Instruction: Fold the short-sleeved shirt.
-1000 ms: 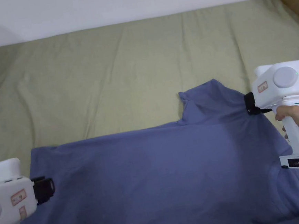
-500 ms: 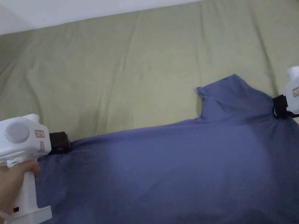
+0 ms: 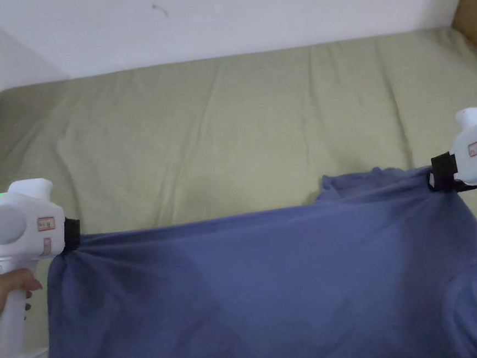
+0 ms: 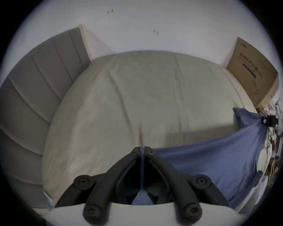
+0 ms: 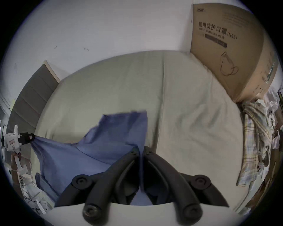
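A blue short-sleeved shirt (image 3: 258, 290) hangs stretched between the two grippers above the green bed, its top edge taut and level. My left gripper (image 3: 71, 233) is shut on the shirt's left upper corner; its jaws pinch blue cloth (image 4: 199, 165) in the left gripper view (image 4: 142, 149). My right gripper (image 3: 436, 174) is shut on the right upper corner, by a sleeve (image 3: 365, 181) that flops over the far side. In the right gripper view (image 5: 141, 149) the jaws press on the shirt (image 5: 107, 140), and the left gripper (image 5: 28, 137) shows far left.
The bed sheet (image 3: 235, 127) stretches back to a white wall. A grey headboard (image 4: 35, 85) stands at the left and a cardboard box (image 5: 232, 49) at the right end. A plaid cloth (image 5: 255, 143) hangs beside the bed under the box.
My left gripper rose from the shirt's lower left to its far corner and shut on it. Both grippers then lifted the far edge off the bed, pulling it taut.
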### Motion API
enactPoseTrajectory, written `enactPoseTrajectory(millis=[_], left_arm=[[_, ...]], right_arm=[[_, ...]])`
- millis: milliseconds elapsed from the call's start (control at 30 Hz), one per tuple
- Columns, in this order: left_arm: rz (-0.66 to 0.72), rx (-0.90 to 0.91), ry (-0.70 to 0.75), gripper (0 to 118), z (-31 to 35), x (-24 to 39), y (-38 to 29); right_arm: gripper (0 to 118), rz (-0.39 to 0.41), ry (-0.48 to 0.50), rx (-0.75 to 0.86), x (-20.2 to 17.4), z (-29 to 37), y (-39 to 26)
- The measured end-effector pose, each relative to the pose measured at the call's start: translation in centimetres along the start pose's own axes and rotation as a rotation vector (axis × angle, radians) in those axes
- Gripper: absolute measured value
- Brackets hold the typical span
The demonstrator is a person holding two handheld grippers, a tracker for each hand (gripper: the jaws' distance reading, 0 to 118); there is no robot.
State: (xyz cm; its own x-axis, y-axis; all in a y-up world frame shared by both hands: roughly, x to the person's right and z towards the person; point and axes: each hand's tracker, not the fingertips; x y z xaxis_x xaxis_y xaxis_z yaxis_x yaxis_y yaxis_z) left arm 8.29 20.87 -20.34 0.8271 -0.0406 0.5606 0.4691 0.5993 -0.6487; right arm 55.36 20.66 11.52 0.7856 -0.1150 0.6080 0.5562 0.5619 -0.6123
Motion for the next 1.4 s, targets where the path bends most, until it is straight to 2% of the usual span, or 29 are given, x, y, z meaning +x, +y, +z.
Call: enactPoseTrajectory(millis=[233, 367, 567, 767, 833, 867, 900, 967, 1000, 1067, 1133, 1333, 1367, 1400], left_arm=[[-0.068, 0.043, -0.010, 1, 9.4, -1.2, -6.1], [-0.072, 0.033, -0.005, 1, 11.4, -2.2, -12.2], [-0.042, -0.113, -0.018, 1, 10.1, -3.6, -20.3], [-0.047, -0.169, 0.003, 3, 8.0, -3.5, -23.7], [-0.033, -0.173, 0.009, 12, 7.4, -3.5, -24.0], [-0.012, -0.167, 0.022, 24, 7.4, -3.7, -23.9], [0.003, -0.163, 0.046, 53, 7.3, -3.8, -23.8], [0.020, -0.176, 0.118, 104, 7.6, -4.4, -23.7], [0.030, -0.178, 0.101, 118, 7.8, -5.0, -23.5], [0.099, -0.122, 0.039, 115, 9.5, -5.3, -23.3], [0.137, -0.086, 0.022, 115, 10.7, -5.6, -22.5], [0.099, 0.020, -0.029, 114, 15.2, -2.8, -20.4], [0.085, 0.029, -0.049, 111, 15.7, -2.3, -20.2], [0.079, 0.048, -0.063, 102, 16.1, -1.8, -20.1]], right_arm=[[5, 0.024, 0.032, 0.062, 0.4, 10.3, -7.0], [5, 0.000, 0.065, 0.043, 1.0, 13.3, -13.7], [5, -0.002, 0.043, -0.128, 1.8, 12.4, -23.9], [5, -0.043, 0.026, -0.187, 3.0, 9.6, -28.3], [5, -0.063, 0.020, -0.173, 2.9, 9.2, -28.5], [5, -0.073, 0.018, -0.165, 2.8, 9.3, -28.5], [12, -0.076, 0.018, -0.156, 2.7, 9.5, -28.4], [34, -0.045, -0.002, -0.144, 2.3, 9.8, -28.2], [45, -0.008, -0.022, -0.135, 2.0, 10.3, -28.1], [46, 0.058, -0.082, -0.112, 1.3, 11.2, -27.7], [46, 0.088, -0.086, -0.077, 0.6, 12.4, -27.0], [46, 0.025, -0.027, 0.066, -1.9, 14.5, -23.5], [46, 0.022, -0.002, 0.098, -2.5, 14.8, -23.1], [46, 0.012, 0.013, 0.123, -3.2, 14.9, -22.9]])
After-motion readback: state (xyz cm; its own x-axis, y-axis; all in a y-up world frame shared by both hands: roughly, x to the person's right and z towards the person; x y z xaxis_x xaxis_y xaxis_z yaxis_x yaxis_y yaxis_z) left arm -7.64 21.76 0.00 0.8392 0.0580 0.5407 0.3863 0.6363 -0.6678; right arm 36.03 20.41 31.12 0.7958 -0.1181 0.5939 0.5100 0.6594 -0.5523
